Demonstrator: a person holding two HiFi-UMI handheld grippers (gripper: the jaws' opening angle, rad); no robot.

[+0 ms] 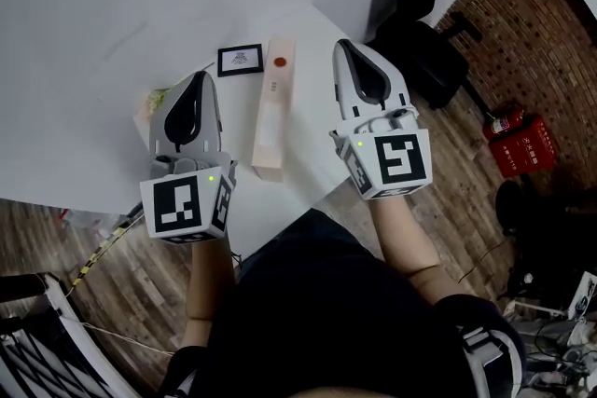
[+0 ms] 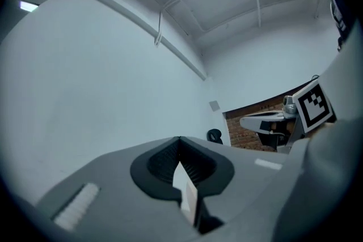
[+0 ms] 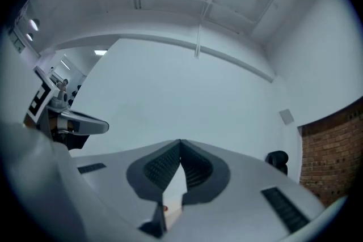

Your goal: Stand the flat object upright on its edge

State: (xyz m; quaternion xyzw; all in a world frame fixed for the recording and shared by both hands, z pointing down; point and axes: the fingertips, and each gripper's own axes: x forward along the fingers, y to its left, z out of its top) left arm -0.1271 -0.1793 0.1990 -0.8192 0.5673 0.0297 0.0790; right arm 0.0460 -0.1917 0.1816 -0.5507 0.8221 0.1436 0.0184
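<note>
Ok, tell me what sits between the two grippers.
In the head view, the long beige box lies on the white table between the left gripper and right gripper; a small black-framed card sits beside its far end.

Your white desk (image 1: 93, 33) carries a long pale box (image 1: 272, 107) that runs lengthwise away from you, with a small red-orange dot (image 1: 280, 62) near its far end. Just beside that far end, on your left, a small black-framed card (image 1: 241, 60) lies flat on the desk, close to the box but apart from it. Further left a pale thing with a greenish tinge (image 1: 149, 102) sits on the desk, perhaps crumpled wrapping, mostly covered in the head view.
</note>
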